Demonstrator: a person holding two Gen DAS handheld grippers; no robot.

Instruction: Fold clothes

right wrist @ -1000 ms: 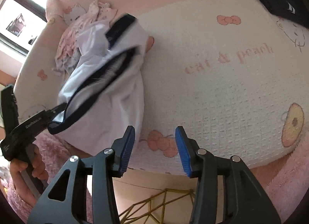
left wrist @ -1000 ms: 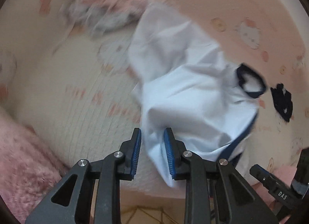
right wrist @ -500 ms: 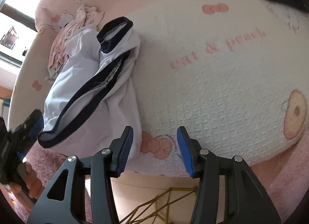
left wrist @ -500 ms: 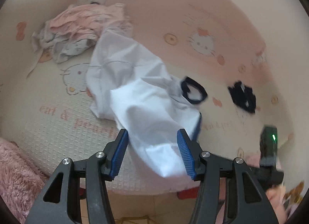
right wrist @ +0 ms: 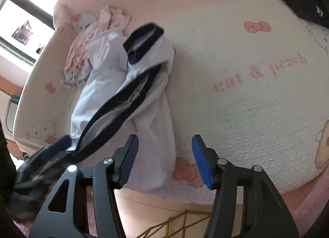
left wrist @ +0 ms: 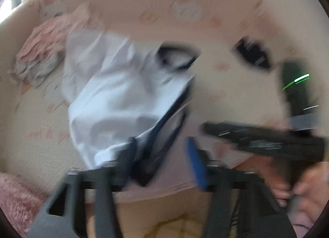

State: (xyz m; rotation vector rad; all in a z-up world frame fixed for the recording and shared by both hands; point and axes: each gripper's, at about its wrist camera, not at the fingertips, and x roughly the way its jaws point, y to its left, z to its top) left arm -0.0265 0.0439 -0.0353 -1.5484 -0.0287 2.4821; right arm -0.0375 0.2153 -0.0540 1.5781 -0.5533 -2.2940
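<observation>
A: Where is the white shirt [right wrist: 123, 102] lying?
B: On the bed [right wrist: 246, 114], running away leftward from the spread, empty right gripper [right wrist: 164, 155]; the left gripper [left wrist: 162, 155], also spread, is sitting nearer its hem

Both wrist views near white garment [right wrist: 115, 98]

A cream textured mat [right wrist: 236, 102] with a pink border covers the surface, printed with pink bows, cartoon cat faces and the words "cat & peach" [right wrist: 260, 71]. A fluffy pink rug [left wrist: 14, 199] lies below the mat's near edge at lower left in the left wrist view, which is heavily blurred. In the right wrist view a bright window [right wrist: 22, 24] with a dark frame sits at upper left, and a yellow wire frame [right wrist: 174, 225] shows beneath the mat's near edge.
</observation>
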